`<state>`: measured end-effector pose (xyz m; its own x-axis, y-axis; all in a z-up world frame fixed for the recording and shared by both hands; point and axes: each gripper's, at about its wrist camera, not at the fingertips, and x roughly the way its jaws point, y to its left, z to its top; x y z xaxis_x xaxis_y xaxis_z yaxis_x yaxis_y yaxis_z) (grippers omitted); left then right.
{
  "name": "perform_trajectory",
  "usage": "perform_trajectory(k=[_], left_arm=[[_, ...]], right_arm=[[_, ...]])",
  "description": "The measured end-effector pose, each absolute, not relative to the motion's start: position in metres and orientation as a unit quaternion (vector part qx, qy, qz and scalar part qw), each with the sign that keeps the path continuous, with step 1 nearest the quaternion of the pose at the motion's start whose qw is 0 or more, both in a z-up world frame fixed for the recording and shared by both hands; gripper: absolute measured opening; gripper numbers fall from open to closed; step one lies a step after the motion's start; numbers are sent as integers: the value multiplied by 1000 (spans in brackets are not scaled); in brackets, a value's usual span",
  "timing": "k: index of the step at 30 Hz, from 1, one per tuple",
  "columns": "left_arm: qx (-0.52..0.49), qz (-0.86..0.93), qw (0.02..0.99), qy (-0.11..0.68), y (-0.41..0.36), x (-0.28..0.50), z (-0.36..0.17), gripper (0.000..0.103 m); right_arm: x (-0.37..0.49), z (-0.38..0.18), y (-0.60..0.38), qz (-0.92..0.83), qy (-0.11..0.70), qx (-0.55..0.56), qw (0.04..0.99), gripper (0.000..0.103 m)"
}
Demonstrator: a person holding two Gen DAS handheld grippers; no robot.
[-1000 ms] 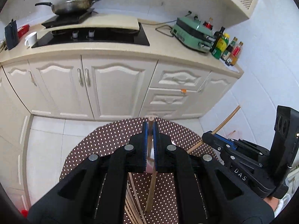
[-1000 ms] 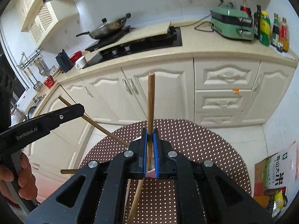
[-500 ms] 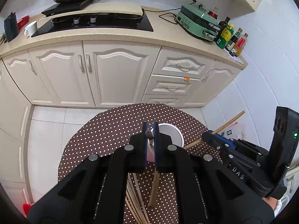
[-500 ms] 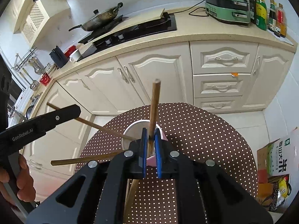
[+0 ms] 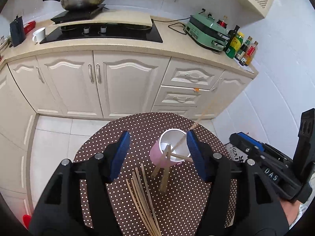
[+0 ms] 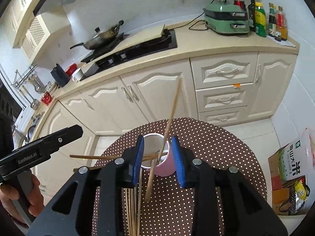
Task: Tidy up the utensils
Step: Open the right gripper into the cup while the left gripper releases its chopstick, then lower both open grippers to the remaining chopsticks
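Observation:
A pink cup point(image 5: 165, 158) point(image 6: 165, 167) stands on a round brown polka-dot table point(image 5: 137, 129) point(image 6: 216, 149). Chopsticks point(image 5: 167, 163) lean in the cup, and one blurred chopstick point(image 6: 173, 108) is dropping into it. Several more chopsticks point(image 5: 143, 198) point(image 6: 133, 206) lie flat on the table in front of the cup. My left gripper point(image 5: 157, 155) is open above the cup. My right gripper point(image 6: 158, 158) is open above the cup too. The right gripper also shows in the left wrist view point(image 5: 246, 145), and the left gripper in the right wrist view point(image 6: 65, 133).
Cream kitchen cabinets point(image 5: 118, 82) with a stove point(image 5: 102, 33), a wok point(image 5: 84, 0), a green appliance point(image 5: 206, 31) and bottles point(image 5: 240, 47) stand behind the table. A rice bag and boxes point(image 6: 291, 169) sit on the floor to the right.
Both grippers have opened and let go of their chopsticks, which have dropped into the pink cup. One chopstick is still falling, blurred.

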<state>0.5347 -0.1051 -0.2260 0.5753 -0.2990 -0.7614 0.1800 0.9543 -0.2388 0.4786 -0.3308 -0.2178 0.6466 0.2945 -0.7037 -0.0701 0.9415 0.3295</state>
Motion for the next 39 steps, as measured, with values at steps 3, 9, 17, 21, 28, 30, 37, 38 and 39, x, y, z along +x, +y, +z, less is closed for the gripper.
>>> perform_trajectory(k=[3,9,17,21,28,30,37,38,39], left_arm=[[-68,-136,892,427,-98,521,-216,60],[-76,-130,900,408,-80,493,-207,60],[-101,-119,895,418,-45,462,-224,61],[-100,-109,886,439,-37,455,-245,61],[-82,-103,851,508,-46,459,-311,61],[-75,-105,839,528,-52,461,-332,61],[-43,-102,798,592,-73,476,-404,61],[-39,-98,793,600,-74,478,-413,60],[-36,-96,791,604,-74,479,-419,60]], right_arm=[[465,-209,-331,96,397,139,902,29],[433,-196,-322,90,380,136,910,29],[399,-203,-294,101,389,126,907,30],[392,-219,-282,106,409,124,898,30],[394,-258,-265,117,450,111,878,30],[399,-272,-260,120,465,107,871,30],[417,-314,-258,129,511,101,844,30],[421,-319,-259,130,518,102,839,30],[424,-325,-259,132,524,102,835,30]])
